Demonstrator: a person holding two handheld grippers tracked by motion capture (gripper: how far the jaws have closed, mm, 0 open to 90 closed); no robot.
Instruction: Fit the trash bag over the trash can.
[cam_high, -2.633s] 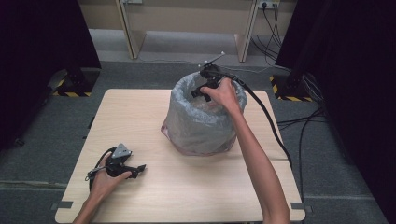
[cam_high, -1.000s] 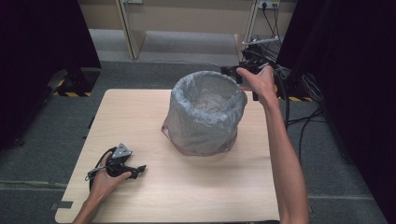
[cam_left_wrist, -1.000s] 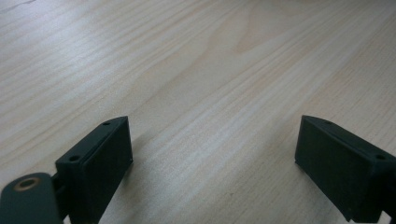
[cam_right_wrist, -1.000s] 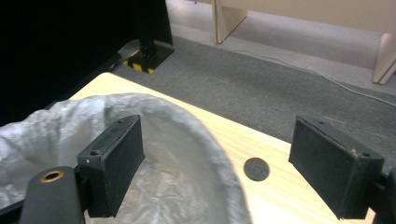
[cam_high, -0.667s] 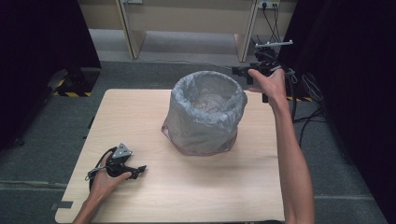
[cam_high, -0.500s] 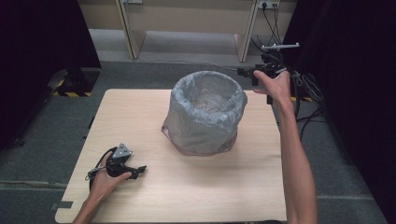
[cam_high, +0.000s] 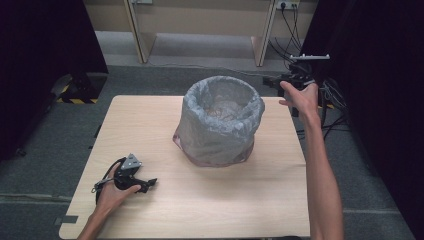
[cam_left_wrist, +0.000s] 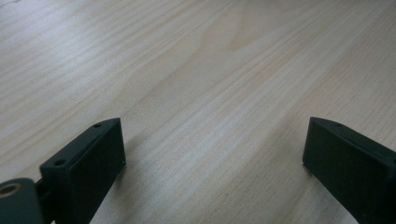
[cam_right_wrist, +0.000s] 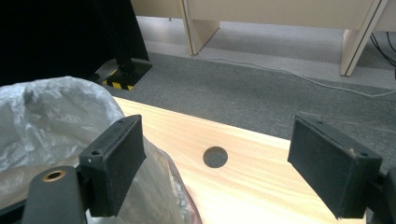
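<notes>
A bin lined with a grey plastic bag (cam_high: 220, 120) stands at the middle back of the wooden table (cam_high: 150, 125). My right gripper (cam_high: 274, 80) hovers open past the bin's right side, over the table's back right corner. In the right gripper view its jaws (cam_right_wrist: 219, 163) are wide apart with nothing between them, and the bag (cam_right_wrist: 46, 116) lies at the left. My left gripper (cam_high: 150, 183) rests on the table near the front left. Its jaws (cam_left_wrist: 212, 149) have just been opening and stand open over bare wood.
A round hole (cam_right_wrist: 215, 157) pierces the tabletop near its back edge. Cables (cam_high: 335, 100) trail over the floor at the right. Desk legs (cam_high: 137, 30) stand behind, a yellow-black striped base (cam_high: 75, 97) at the left. Dark curtains flank both sides.
My right gripper has left the bin's mouth and travelled right to the back right corner, sinking slightly. The left hand has kept still.
</notes>
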